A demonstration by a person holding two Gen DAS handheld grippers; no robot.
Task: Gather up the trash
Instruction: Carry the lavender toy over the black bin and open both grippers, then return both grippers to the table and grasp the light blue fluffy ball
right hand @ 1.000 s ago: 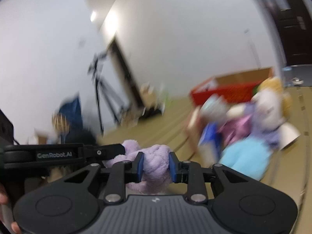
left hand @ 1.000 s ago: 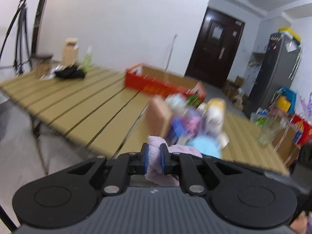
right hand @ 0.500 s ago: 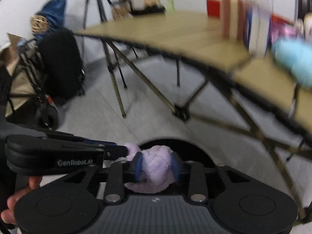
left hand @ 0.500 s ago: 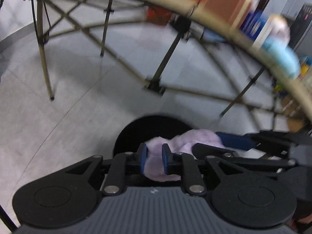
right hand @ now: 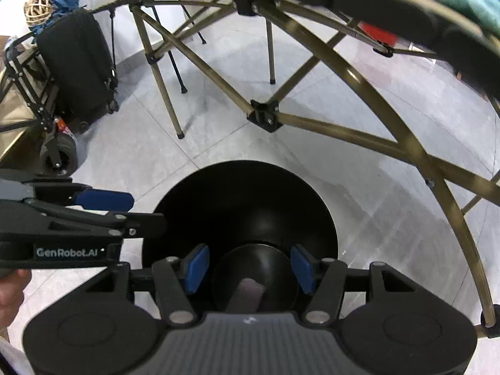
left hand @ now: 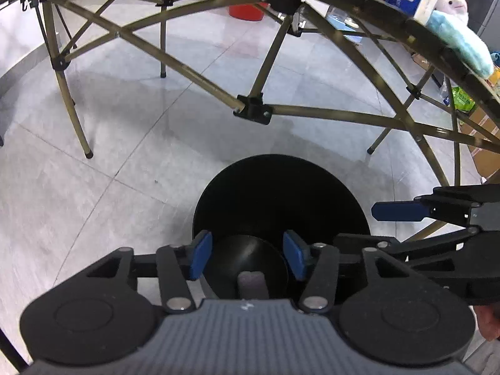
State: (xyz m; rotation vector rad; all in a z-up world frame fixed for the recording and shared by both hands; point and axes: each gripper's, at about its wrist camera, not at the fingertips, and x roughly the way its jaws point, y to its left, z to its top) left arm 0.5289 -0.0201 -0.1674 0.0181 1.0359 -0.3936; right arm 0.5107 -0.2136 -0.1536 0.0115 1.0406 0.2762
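A round black trash bin (left hand: 281, 193) stands on the grey tiled floor, seen from above in both views (right hand: 240, 206). The pale purple fluffy cloth lies at its bottom (left hand: 251, 282), also visible in the right wrist view (right hand: 247, 292). My left gripper (left hand: 248, 259) is open and empty right above the bin's mouth. My right gripper (right hand: 247, 265) is open and empty above the bin too. Each gripper shows in the other's view, the right one (left hand: 437, 218) and the left one (right hand: 78, 212), side by side over the bin.
A folding table frame (left hand: 253, 109) with crossed brown legs arches over the floor beyond the bin. Books and a light blue plush (left hand: 459, 43) sit at the table edge. A black suitcase on a trolley (right hand: 78, 68) stands at the left.
Both grippers opened and let go of the purple cloth, which dropped to the bottom of the bin. Both moved closer over the bin's mouth.
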